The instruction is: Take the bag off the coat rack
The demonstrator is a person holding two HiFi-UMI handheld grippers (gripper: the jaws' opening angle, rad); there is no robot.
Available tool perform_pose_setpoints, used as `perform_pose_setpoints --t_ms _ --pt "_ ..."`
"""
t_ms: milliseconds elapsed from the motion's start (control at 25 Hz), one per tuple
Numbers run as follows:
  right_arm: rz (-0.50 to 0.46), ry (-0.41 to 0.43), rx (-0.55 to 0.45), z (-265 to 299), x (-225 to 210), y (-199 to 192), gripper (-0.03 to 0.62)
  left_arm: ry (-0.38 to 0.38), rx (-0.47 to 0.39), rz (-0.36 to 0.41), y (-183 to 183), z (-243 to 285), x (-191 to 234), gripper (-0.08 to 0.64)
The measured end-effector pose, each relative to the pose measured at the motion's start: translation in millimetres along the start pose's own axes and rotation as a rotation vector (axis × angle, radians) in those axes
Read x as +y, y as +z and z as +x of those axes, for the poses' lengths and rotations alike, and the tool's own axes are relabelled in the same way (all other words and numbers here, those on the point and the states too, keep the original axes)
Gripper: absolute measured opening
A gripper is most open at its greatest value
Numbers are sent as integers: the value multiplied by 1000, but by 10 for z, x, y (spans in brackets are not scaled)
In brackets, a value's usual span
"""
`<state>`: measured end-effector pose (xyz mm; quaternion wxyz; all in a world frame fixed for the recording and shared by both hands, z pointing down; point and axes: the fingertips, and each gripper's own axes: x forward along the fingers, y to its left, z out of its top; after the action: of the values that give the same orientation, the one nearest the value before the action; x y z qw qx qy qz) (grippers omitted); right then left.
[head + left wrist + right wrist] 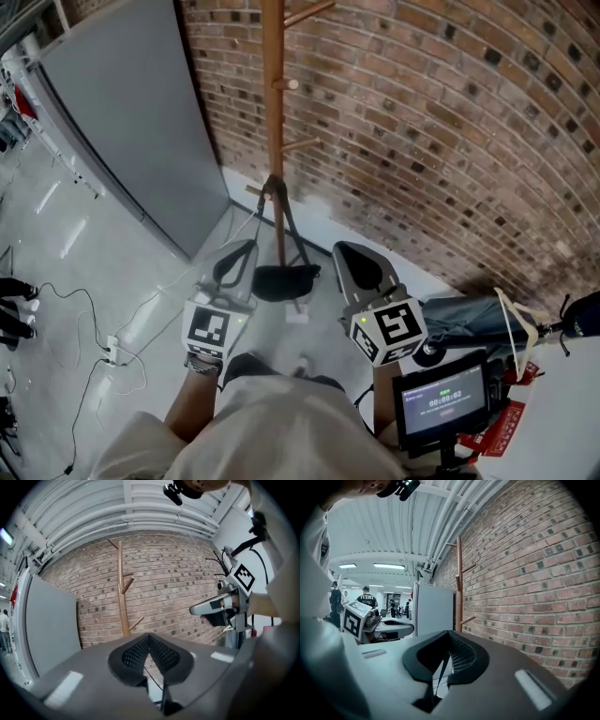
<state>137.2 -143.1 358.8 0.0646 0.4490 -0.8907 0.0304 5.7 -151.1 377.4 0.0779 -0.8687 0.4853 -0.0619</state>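
Note:
A wooden coat rack [273,112] stands against the brick wall. A black bag [284,280] hangs low on it, its straps [292,225] running up to a low peg. In the head view my left gripper [246,247] is just left of the bag and my right gripper [347,251] just right of it, both pointing at the rack. The jaws of both are shut with nothing in them. The rack [123,602] rises beyond my left gripper [150,638]. It also stands past my right gripper [449,643], the coat rack [460,583] hugging the wall. A thin strap shows below each pair of jaws.
A grey panel [131,122] leans on the brick wall [450,122] left of the rack. Cables and a power strip [111,352] lie on the floor at left. A dark bundle [469,314] and a small screen [441,398] sit at right. People [365,599] stand far off.

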Motion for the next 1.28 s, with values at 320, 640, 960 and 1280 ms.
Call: perform_pose_setpoints --t_ms 320,640,960,1280 --pt "-1 -83 -4 492 -55 -35 23 -42 -2 11 -209 279 482 0" --pt "-11 -124 55 1007 -31 -242 98 -132 49 12 -587 544 811 55" --pt "0 -139 152 1367 -135 -619 146 -217 124 -1 -1015 813 810 121" --pt "37 -106 233 1630 -259 -974 167 -261 181 -22 -1362 1006 712 158"
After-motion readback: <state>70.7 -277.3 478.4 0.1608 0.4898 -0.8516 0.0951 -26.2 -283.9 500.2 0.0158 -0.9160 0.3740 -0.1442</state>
